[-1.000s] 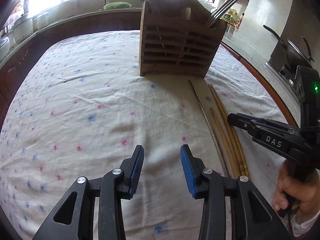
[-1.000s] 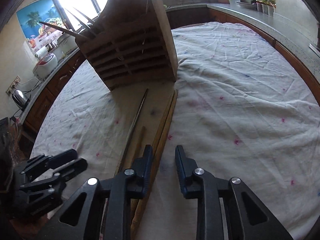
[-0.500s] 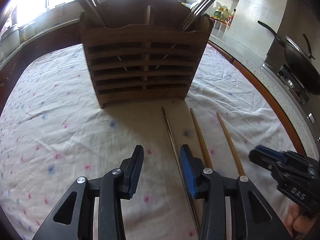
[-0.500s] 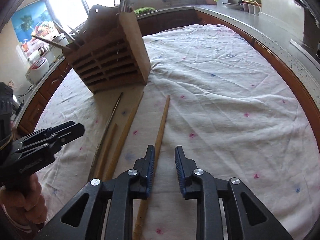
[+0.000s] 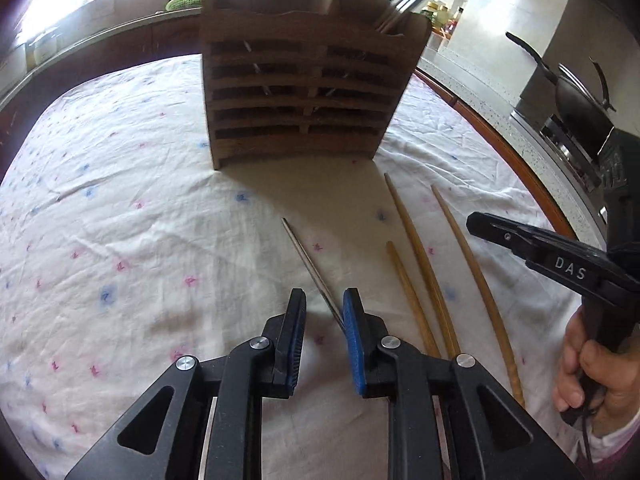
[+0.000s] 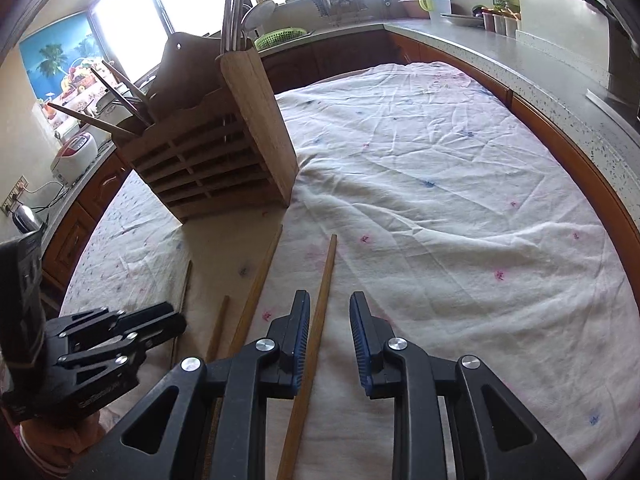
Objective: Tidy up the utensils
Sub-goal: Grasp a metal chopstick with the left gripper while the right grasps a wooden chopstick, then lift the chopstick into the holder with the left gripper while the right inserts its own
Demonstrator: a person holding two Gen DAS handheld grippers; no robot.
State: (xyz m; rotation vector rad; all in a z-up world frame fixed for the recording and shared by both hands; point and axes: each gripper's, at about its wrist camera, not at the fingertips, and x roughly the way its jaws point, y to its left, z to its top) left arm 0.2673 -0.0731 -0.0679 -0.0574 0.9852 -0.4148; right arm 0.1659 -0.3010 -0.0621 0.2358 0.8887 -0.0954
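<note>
A wooden slatted utensil holder stands on the cloth-covered table, with chopsticks and utensils sticking out of its top; it also shows in the right wrist view. A thin metal chopstick lies on the cloth and runs between the fingers of my open left gripper. Three wooden chopsticks lie to its right. My right gripper is open, low over the cloth, with one wooden chopstick lying between its fingers, close to the left finger. Each gripper shows in the other's view.
The white flowered cloth covers the table. A granite counter curves round it, with a pan on a stove at right, a green basket and jars at the back, and a rice cooker at left.
My left gripper has pulled back from the holder and shifted so the metal chopstick lies between its fingers. My right gripper has come down so a wooden chopstick lies between its fingers.
</note>
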